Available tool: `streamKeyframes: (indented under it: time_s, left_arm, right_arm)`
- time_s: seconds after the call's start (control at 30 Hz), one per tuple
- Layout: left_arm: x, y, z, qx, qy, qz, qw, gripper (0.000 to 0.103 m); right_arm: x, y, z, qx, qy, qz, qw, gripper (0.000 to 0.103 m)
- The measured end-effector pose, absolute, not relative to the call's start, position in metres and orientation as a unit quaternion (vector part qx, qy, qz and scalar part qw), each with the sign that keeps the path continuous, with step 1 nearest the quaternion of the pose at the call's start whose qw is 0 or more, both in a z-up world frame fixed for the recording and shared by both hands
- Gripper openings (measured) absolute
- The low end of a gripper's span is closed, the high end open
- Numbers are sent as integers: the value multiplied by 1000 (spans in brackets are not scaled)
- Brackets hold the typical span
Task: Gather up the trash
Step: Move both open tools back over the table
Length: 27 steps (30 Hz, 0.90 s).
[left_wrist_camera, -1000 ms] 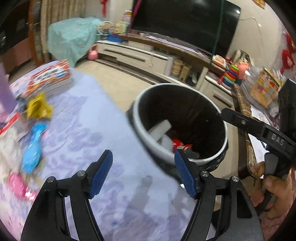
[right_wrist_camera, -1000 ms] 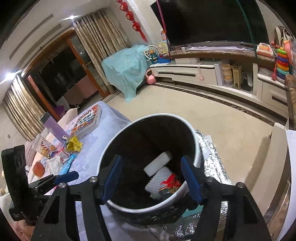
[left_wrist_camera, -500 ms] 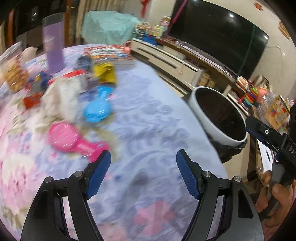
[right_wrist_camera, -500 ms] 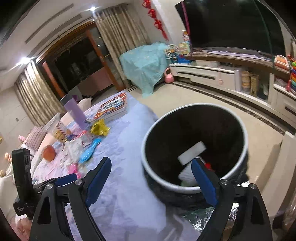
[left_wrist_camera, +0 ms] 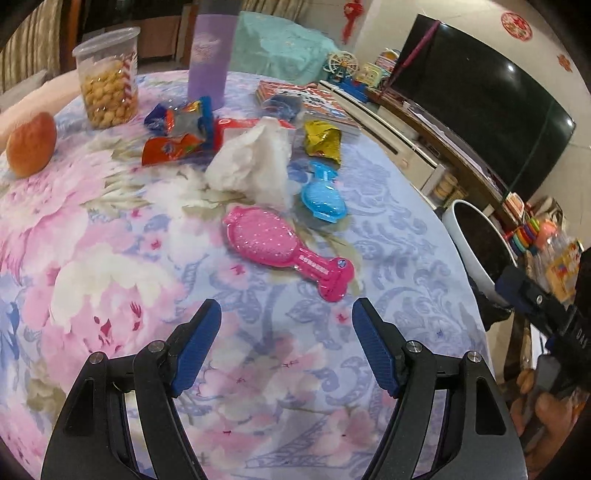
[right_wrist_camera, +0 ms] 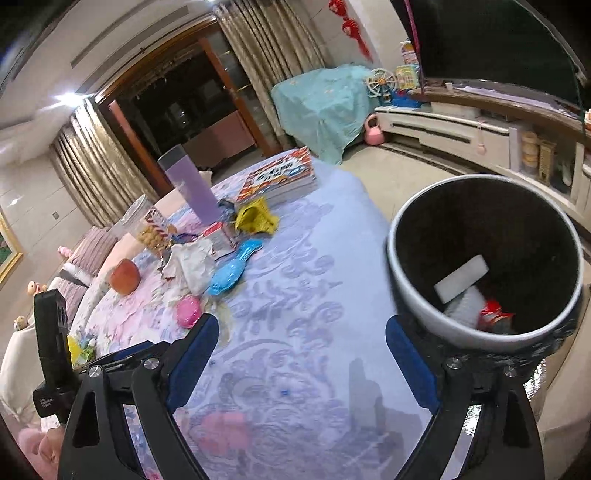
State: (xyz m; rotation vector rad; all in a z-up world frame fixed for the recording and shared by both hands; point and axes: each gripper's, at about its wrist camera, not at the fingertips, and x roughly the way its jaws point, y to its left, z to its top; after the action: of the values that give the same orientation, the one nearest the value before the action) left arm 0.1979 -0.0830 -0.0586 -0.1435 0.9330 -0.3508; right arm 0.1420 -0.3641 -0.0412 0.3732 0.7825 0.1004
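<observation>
Floral tablecloth, pink brush (lettering unreadable)

Floral table with wrappers, brushes

Big dark television hung at two o'clock over long white media cabinet. Pale tiled floor spread before it. Teal cloth draped furniture at twelve o'clock. Golden-brown curtains flanked dark glass doors at eleven. Ceiling light glared at ten. Red ornaments dangled on pale wall.
</observation>
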Motion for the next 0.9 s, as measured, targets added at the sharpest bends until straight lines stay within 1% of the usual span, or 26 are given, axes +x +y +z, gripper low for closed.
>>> streamKeyframes:
  time_s: [0.27, 0.3, 0.33, 0.4, 0.5, 0.57, 0.63, 0.7, 0.73, 0.8, 0.9]
  left_arm:
    - [220, -101, -69, -78, 466, -168, 865, 76]
    - [224, -105, -72, -78, 471, -167, 863, 76]
    - [228, -109, -75, -76, 477, -164, 860, 80]
    - [230, -122, -79, -48, 475, -156, 865, 86]
    - [229, -134, -82, 9, 464, -132, 876, 86]
    - [228, -130, -83, 18, 455, -133, 880, 83]
    - [228, -120, -83, 29, 451, -135, 882, 69]
    - [229, -102, -82, 36, 449, -126, 884, 66]
    - [229, -90, -82, 35, 449, -122, 885, 63]
    - [229, -64, -82, 31, 451, -108, 886, 61]
    - [227, -27, -82, 11, 455, -100, 885, 61]
  right_arm:
    - [147, -355, -43, 185, 383, 57, 903, 93]
    - [149, -355, -43, 188, 382, 57, 903, 93]
    - [150, -355, -43, 190, 381, 57, 903, 93]
    - [152, -354, -43, 191, 380, 56, 903, 93]
    - [156, -353, -46, 197, 380, 55, 902, 93]
    - [160, -353, -48, 203, 381, 56, 900, 93]
    - [164, -351, -51, 208, 384, 60, 898, 93]
    - [168, -348, -54, 208, 386, 65, 896, 93]
    - [170, -345, -55, 207, 387, 67, 896, 93]
    - [174, -339, -58, 202, 390, 74, 895, 93]
    - [184, -327, -62, 193, 393, 83, 895, 93]
